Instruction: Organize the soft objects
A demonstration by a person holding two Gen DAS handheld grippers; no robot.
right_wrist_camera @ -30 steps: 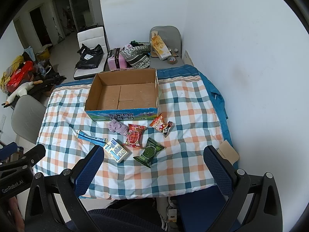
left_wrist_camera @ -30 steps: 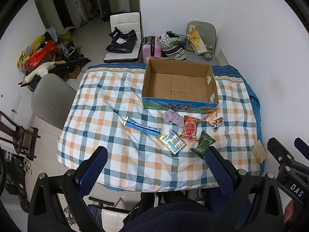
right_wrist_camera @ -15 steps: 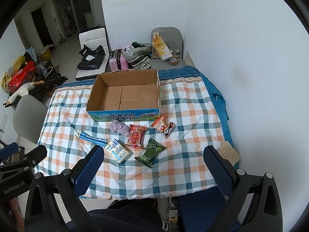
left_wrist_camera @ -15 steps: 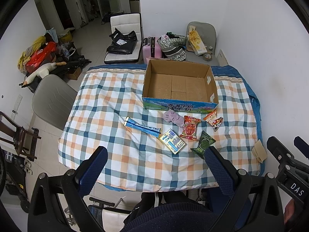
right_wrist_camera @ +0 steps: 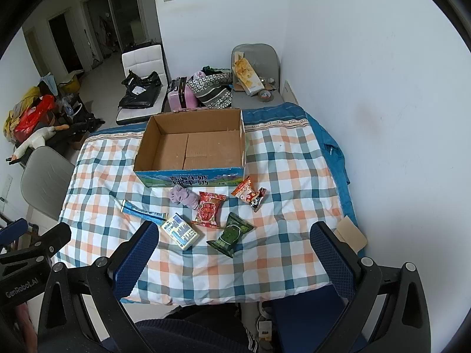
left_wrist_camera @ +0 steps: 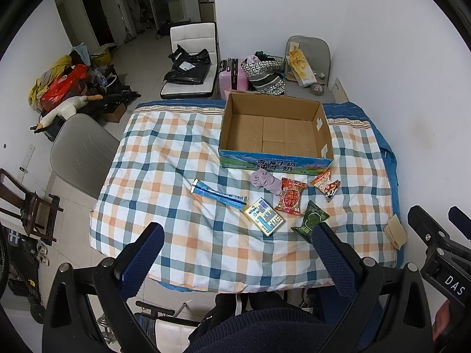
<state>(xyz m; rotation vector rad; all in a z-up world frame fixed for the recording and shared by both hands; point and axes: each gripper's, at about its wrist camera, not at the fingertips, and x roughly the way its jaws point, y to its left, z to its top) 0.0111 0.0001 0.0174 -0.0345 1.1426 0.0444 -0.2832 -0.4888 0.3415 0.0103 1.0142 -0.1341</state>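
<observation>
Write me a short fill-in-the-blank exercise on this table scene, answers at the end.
1. The cardboard box holds ____ so far.
2. The purple cloth lies just in front of the ____.
3. The red packet lies between the purple cloth and the ____ packet.
4. Both the left gripper and the right gripper have jaws that stand ____.

Answers: nothing; box; green; open

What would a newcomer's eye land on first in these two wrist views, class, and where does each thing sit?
First comes the big open cardboard box, empty, at the far middle of the checked quilt. Next, the loose cluster just in front of it: a lilac fabric piece, red packet, green packet and long blue packet. Both the left gripper and right gripper hang open at the near edge.
</observation>
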